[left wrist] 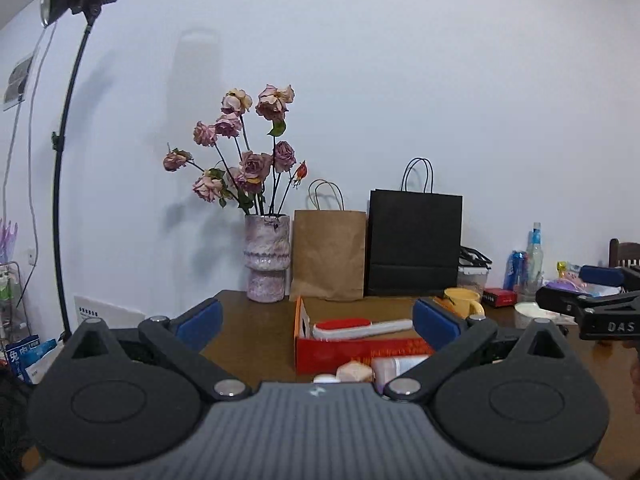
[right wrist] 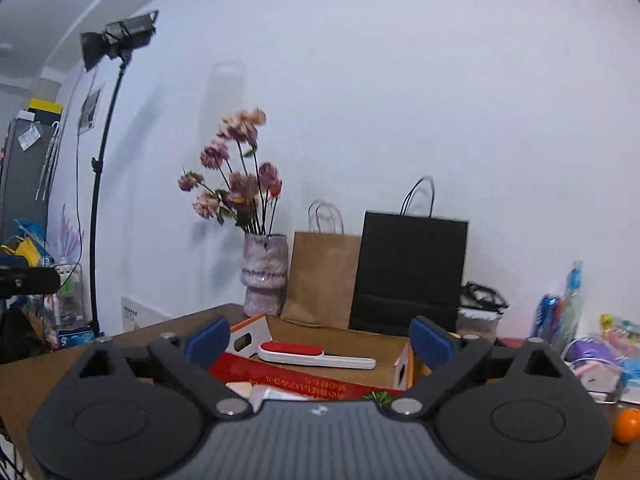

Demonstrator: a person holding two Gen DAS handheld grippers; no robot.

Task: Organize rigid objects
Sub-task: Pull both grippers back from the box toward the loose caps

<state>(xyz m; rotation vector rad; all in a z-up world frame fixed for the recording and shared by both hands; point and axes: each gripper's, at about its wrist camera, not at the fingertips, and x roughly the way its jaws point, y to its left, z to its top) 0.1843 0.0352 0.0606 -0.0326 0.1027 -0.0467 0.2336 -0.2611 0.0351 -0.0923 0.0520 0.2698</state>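
A red and orange cardboard box (left wrist: 360, 354) lies open on the brown table (left wrist: 248, 332). A white lint brush with a red pad (left wrist: 360, 327) rests in it. Small pale toiletry items (left wrist: 384, 368) lie in front of the box. My left gripper (left wrist: 316, 320) is open and empty, held above the table before the box. My right gripper (right wrist: 320, 340) is open and empty, also facing the box (right wrist: 304, 384) and brush (right wrist: 312, 354). The right gripper shows at the right edge of the left wrist view (left wrist: 592, 308).
A vase of dried roses (left wrist: 267, 258), a brown paper bag (left wrist: 328, 254) and a black paper bag (left wrist: 414, 244) stand along the wall. A yellow mug (left wrist: 464, 302), bottles (left wrist: 528, 260) and an orange (right wrist: 626, 426) sit at right. A light stand (left wrist: 64, 184) rises at left.
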